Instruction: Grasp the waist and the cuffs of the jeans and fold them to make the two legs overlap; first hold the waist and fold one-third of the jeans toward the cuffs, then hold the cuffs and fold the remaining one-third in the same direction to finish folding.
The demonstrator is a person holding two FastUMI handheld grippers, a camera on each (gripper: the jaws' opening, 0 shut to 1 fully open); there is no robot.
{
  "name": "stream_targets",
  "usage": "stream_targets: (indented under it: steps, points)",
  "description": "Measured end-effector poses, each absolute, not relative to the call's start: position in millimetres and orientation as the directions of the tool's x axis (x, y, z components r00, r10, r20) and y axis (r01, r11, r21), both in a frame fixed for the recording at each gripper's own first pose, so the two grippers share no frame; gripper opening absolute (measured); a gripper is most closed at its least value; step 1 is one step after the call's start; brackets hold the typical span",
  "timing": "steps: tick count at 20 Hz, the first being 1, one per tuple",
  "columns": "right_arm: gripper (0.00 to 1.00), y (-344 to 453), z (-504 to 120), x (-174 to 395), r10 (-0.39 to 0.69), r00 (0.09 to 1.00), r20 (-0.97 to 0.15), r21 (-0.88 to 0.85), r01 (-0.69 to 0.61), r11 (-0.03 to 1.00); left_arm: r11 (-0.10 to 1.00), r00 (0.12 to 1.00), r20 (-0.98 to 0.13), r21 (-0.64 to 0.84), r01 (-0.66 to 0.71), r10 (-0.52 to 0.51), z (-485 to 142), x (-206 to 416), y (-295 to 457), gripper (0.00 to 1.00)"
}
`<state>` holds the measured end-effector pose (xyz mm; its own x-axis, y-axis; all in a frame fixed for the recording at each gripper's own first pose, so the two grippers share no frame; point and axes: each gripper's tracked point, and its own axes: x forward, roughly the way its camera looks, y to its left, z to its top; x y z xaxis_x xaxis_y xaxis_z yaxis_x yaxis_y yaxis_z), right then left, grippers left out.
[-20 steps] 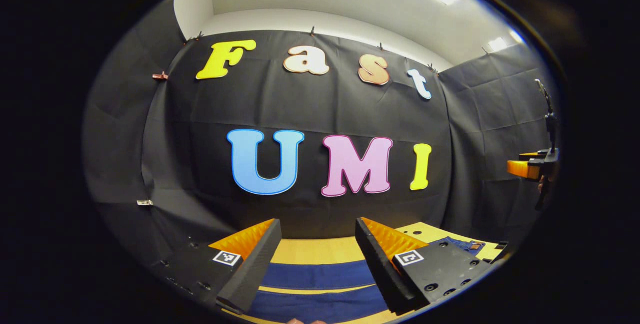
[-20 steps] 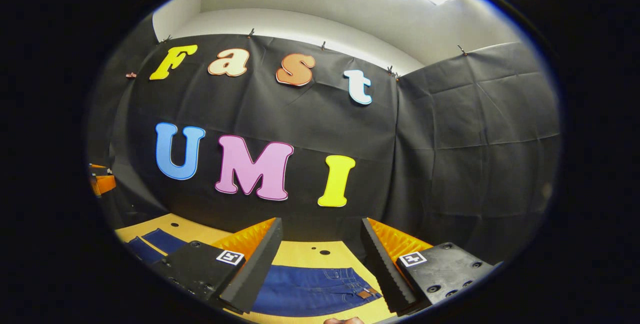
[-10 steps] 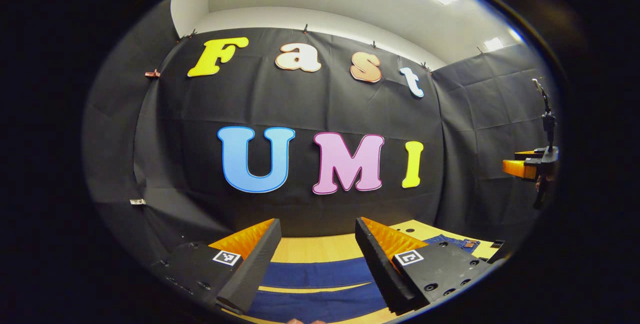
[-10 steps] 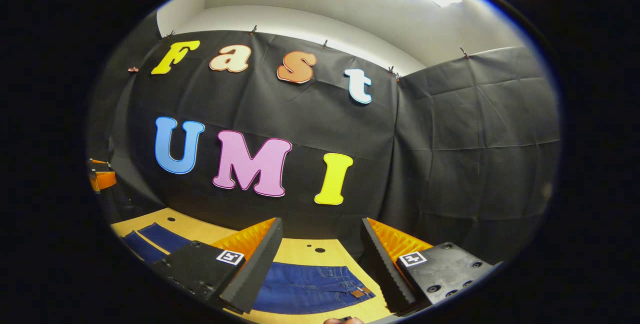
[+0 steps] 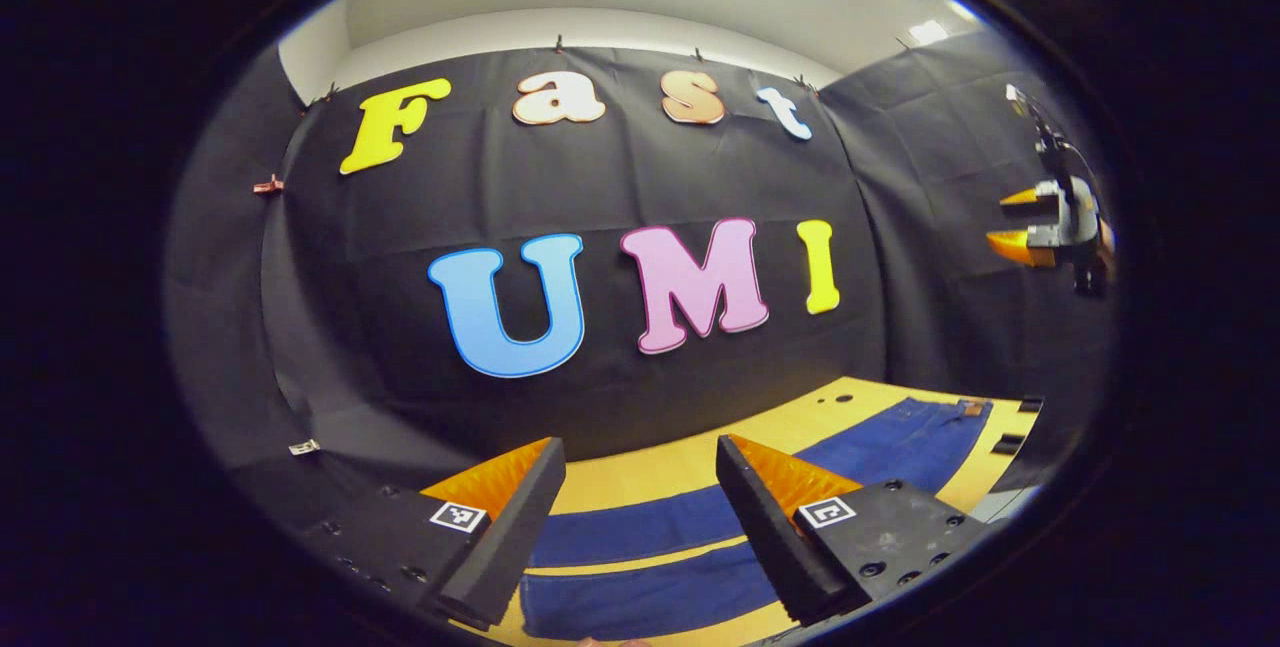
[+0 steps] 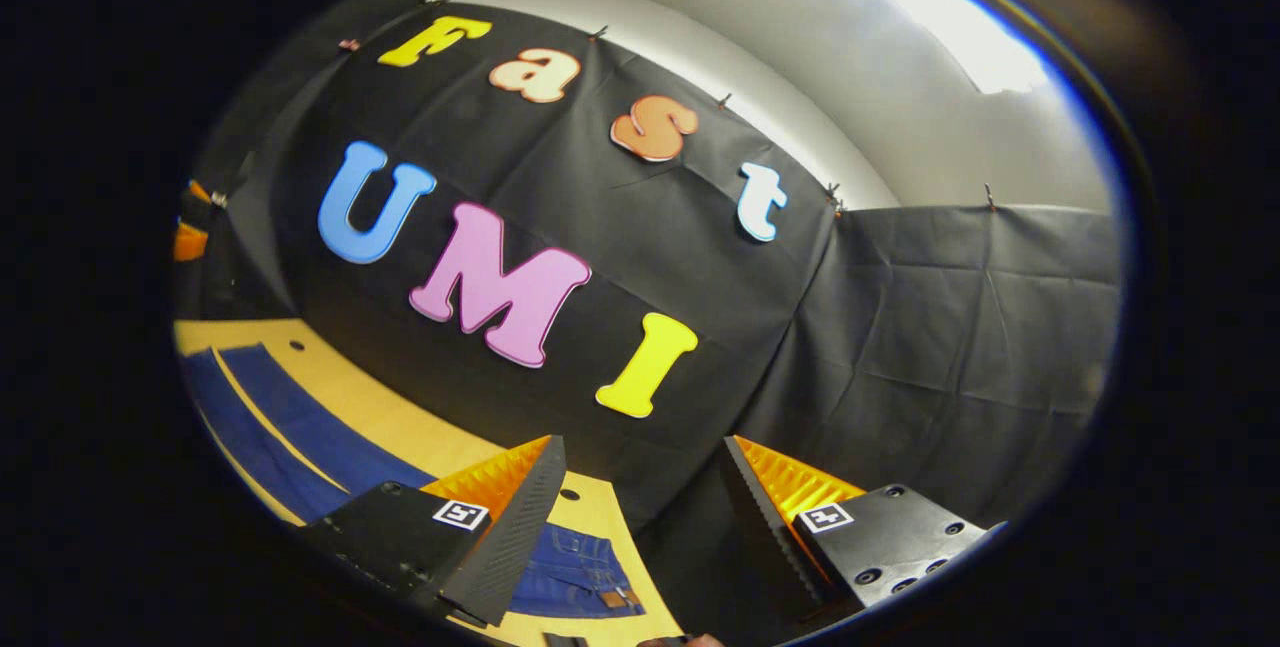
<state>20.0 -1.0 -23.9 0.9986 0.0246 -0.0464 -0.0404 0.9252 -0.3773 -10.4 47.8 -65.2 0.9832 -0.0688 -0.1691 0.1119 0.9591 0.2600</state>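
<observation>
Blue jeans lie flat on the yellow table, both legs side by side with a narrow gap between them. In the left gripper view my left gripper hangs open above the legs, holding nothing, and the waist lies off to the right. The right gripper shows far off at the right edge, held up high. In the right gripper view my right gripper is open above the waist end, tilted, and the legs run off to the left.
Black cloth walls close in the table at the back and right side. The table has small holes in its surface near the waist. A bit of the other gripper sits at the far left edge of the right gripper view.
Both views have tilted and swung. The left gripper turned so more of the jeans shows to its right; the right gripper rolled and shifted right, toward the waist's edge. Both stayed open.
</observation>
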Motion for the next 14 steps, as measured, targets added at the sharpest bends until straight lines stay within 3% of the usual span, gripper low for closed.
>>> stream_targets:
  steps: [3, 7, 11, 14]
  points:
    - [0.96, 5.6, -70.4, 23.3, 0.083, 0.985, -0.149, -0.488, -0.146, 0.86, 0.923, 0.945, -0.317, 0.331, 0.195, -0.086, -132.7, -27.2, 68.2, 0.98]
    - [0.96, 18.0, -122.3, 25.7, 0.178, 0.956, -0.235, -0.661, -0.291, 0.692, 0.836, 0.835, -0.529, 0.38, 0.396, -0.155, -209.5, -53.1, 82.7, 0.98]
    - [0.96, 33.6, -203.9, 33.0, 0.273, 0.88, -0.389, -0.706, -0.475, 0.525, 0.589, 0.726, -0.662, 0.517, 0.621, -0.184, -258.3, -58.1, 101.3, 0.98]
    - [0.96, 41.0, -263.9, 32.2, 0.349, 0.801, -0.487, -0.698, -0.597, 0.396, 0.43, 0.592, -0.785, 0.477, 0.767, -0.184, -313.2, -76.2, 118.7, 0.98]
